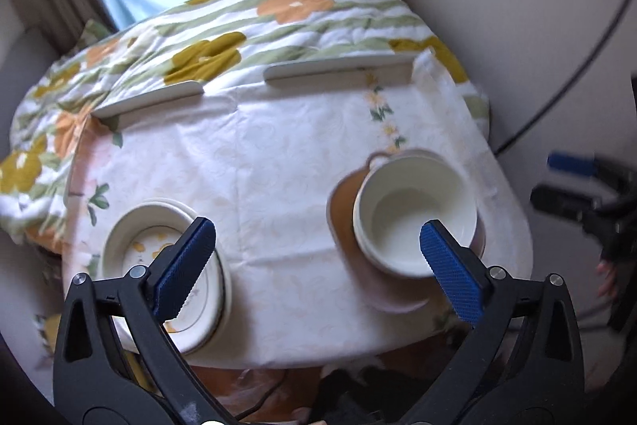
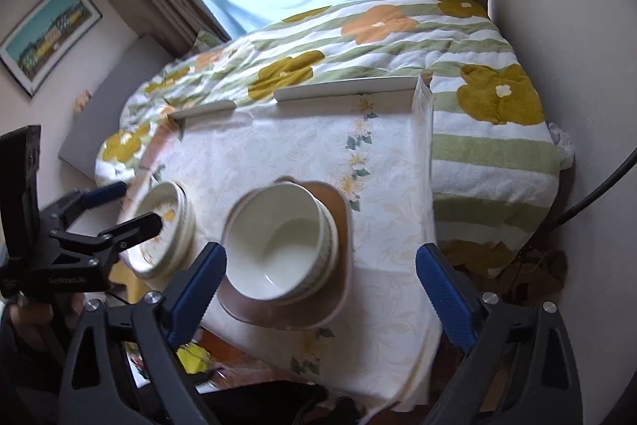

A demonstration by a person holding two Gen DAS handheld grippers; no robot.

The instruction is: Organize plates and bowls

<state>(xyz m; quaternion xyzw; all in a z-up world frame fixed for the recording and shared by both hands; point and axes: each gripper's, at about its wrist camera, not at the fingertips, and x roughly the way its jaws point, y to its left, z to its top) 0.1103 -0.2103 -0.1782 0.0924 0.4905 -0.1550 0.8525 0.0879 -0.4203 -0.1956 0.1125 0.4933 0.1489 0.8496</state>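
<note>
Both claws, left claw (image 1: 318, 265) and right claw (image 2: 320, 293), are being held spread and empty above the tabletop (image 2: 278, 150), where white bowls (image 2: 278, 245) are nested on a brown plate (image 2: 342, 226) beside stacked floral plates (image 2: 167, 226), sorted by kind.

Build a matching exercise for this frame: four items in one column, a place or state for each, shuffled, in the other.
Items:
1. white bowls
2. brown square plate
3. floral plates
4. left gripper

States:
A. stacked near the table's left edge
B. jaws wide open, holding nothing
C. nested, sitting on a plate
D. lying under the bowls

Pairs: 1-C, 2-D, 3-A, 4-B
</note>
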